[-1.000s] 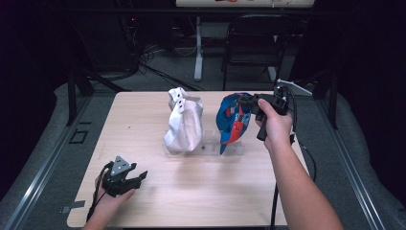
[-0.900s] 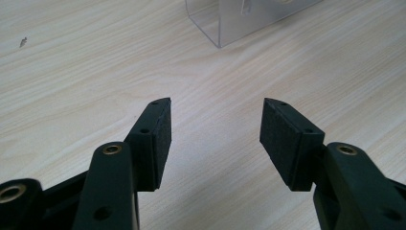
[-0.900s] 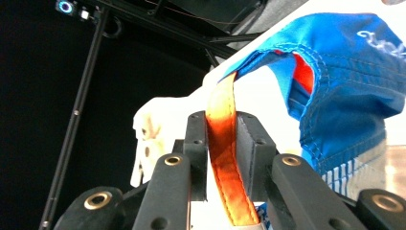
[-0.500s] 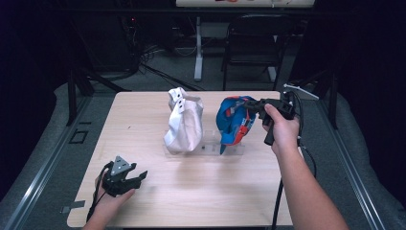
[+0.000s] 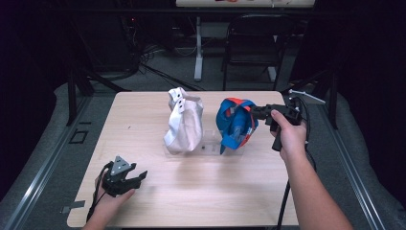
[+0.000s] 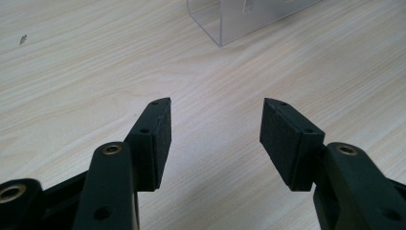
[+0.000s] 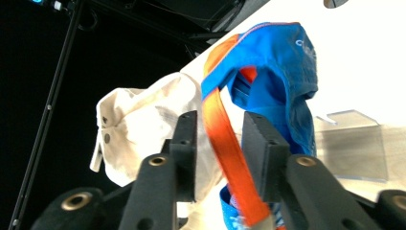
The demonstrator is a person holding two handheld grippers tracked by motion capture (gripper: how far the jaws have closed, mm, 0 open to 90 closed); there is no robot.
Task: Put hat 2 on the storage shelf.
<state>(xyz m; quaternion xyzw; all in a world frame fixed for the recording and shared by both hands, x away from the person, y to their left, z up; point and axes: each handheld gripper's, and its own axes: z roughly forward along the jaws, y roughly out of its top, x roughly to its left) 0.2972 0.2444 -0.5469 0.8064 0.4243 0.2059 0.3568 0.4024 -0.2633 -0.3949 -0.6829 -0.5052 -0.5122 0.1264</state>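
A blue cap with orange trim [image 5: 234,123] hangs on a clear acrylic stand [image 5: 210,142] at mid-table, beside a white cap [image 5: 184,122]. My right gripper [image 5: 254,113] reaches level from the right to the blue cap's back. In the right gripper view its jaws [image 7: 218,120] stand apart on either side of the cap's orange strap [image 7: 225,139], with a gap on both sides of it. The blue cap [image 7: 282,62] and white cap [image 7: 139,115] lie beyond. My left gripper [image 5: 139,178] rests at the table's front left, open and holding nothing [image 6: 215,108].
The clear stand's corner [image 6: 239,19] lies ahead of the left gripper over bare wood. A dark chair [image 5: 253,43] and a white post [image 5: 197,48] stand beyond the table's far edge. Grey floor surrounds the table [image 5: 143,110].
The right hand has shifted right and down and turned the gripper level, so its jaws now straddle the orange strap. Both caps and the left gripper have stayed put.
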